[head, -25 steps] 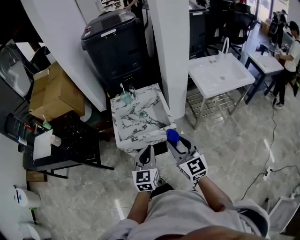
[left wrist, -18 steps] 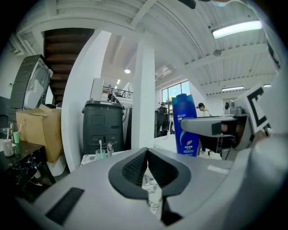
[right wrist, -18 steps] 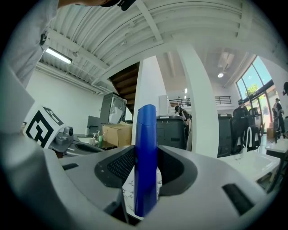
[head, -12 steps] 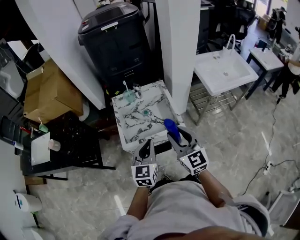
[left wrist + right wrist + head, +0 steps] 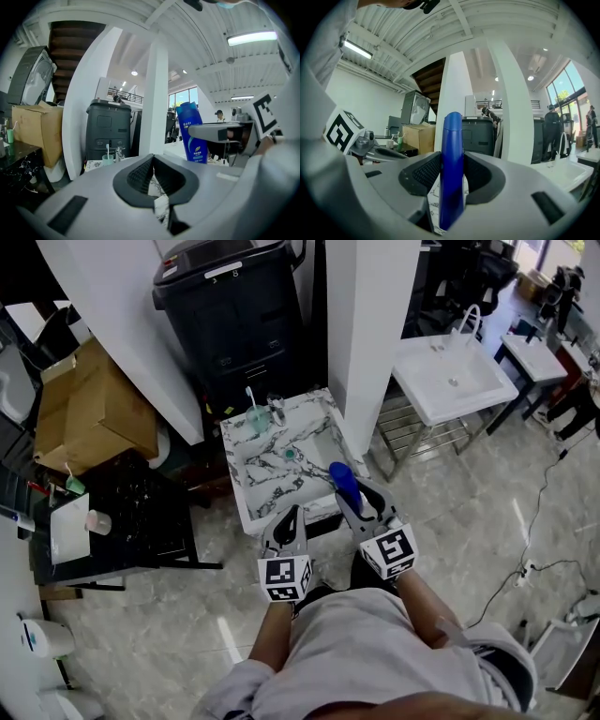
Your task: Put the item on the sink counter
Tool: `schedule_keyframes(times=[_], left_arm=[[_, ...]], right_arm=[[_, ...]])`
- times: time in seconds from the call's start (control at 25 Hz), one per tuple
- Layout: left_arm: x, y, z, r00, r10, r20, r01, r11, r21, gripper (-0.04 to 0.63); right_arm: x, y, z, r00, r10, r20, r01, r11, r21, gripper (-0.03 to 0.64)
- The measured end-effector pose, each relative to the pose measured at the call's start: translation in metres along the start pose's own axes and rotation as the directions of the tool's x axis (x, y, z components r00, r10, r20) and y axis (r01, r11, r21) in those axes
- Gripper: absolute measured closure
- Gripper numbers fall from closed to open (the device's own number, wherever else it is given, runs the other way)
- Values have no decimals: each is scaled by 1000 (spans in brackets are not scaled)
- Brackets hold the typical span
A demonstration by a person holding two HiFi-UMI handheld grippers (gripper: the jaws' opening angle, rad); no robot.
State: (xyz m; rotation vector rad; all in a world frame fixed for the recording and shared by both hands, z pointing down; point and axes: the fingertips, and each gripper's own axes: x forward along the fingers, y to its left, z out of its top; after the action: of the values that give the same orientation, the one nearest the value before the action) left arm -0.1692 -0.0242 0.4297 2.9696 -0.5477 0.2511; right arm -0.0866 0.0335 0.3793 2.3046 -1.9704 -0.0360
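- Standing far, between the slanted white wall (image 5: 122, 324) and the white pillar (image 5: 361, 343): black bin (image 5: 230, 310).
- Sitting left of that bin: cardboard box (image 5: 89, 413).
- Resting far right on a metal stand (image 5: 412, 442): white basin (image 5: 450, 381).
- Holding a toothbrush, just near of the bin: teal cup (image 5: 255, 418).
- Trailing across the tiled floor (image 5: 450, 521) at right: thin cable (image 5: 544, 502).

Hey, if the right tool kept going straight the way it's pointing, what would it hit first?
Probably the tall black bin behind the marble sink counter. The right tool, holding the blue bottle, seems to point level above that counter, though depth is unclear.
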Motion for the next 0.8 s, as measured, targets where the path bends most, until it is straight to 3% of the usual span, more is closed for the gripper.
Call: schedule_keyframes(times=[0.4,0.8], left_arm=[[37,27,-7,996,86,-24,-86,996,-10,584],[95,59,2,972,225,-65,-229,972,-54,584]], right_arm=[[50,-37,-15,998,63,-10,-63,998,-8,466],[130,-87,-21,974,222,-42,-223,974,-32,466]])
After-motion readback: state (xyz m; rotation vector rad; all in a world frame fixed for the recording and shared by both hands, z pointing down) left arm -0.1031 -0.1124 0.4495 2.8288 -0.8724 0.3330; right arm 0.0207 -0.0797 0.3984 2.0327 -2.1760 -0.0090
